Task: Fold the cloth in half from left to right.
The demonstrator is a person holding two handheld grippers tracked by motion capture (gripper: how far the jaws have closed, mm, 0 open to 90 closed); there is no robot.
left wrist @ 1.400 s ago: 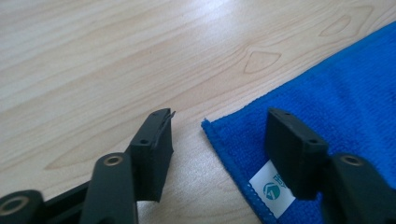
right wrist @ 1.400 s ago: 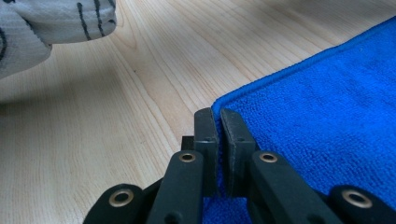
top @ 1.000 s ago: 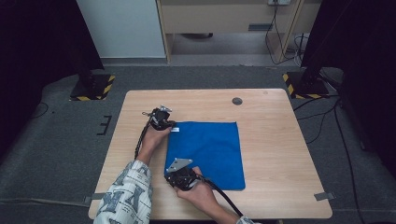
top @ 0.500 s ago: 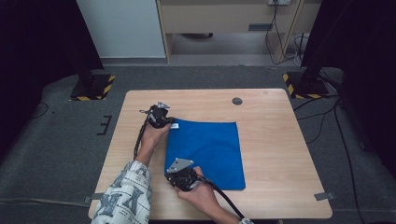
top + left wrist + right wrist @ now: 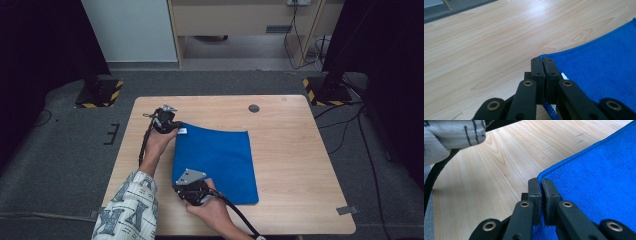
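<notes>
- A blue cloth is lying on the wooden desk, just left of centre.
- The left hand-held gripper is pinching the cloth's corner at 11 o'clock, jaws pressed together on its stitched edge.
- A small white label is poking out beside that corner; any writing on it is too small to read.
- The right hand-held gripper is clamping the cloth's corner at 7 o'clock.
- A dark round disc is sitting at 12 o'clock, well apart from the cloth.

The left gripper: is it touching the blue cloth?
Touching. In the left gripper view, the left gripper is shut on a corner of the blue cloth.
</notes>
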